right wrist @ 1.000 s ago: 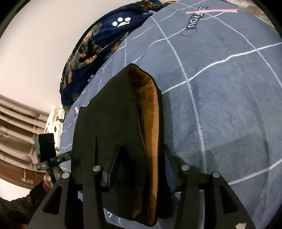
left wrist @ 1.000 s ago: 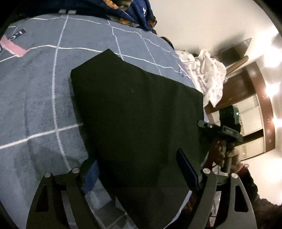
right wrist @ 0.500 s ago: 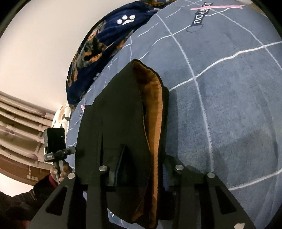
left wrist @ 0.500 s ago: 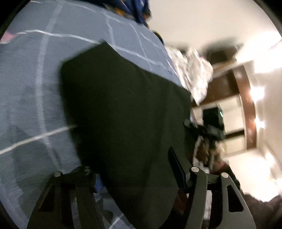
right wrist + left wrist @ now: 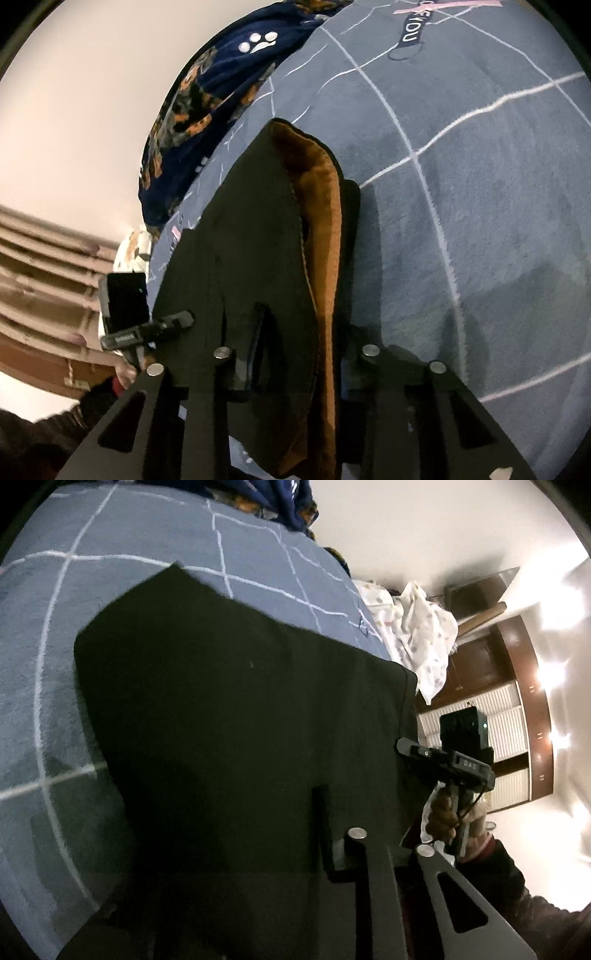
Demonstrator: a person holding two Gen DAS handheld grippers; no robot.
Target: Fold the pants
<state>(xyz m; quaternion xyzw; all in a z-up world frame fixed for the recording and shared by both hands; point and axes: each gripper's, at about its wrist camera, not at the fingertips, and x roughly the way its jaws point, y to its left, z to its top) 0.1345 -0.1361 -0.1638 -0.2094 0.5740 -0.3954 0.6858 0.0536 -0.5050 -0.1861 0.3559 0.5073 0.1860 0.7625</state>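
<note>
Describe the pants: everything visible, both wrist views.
The pants are black, matte and thick-looking, with a fuzzy orange-brown lining showing at the open end. They lie flat on the grey-blue blanket with white grid lines, near its edge. Both claws are closing on the near edge: the left claw shows only one finger, cloth covering the rest; the right claw straddles the lined end.

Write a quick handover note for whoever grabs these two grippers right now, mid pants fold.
Left gripper: jaws closing over the near edge of the black pants.
Right gripper: jaws closing over the waist end, orange lining showing.
Pants lie flat, legs together, on the grey checked blanket.
Done: lengthwise fold.
Left: probably lift both ends and fold across.
</note>
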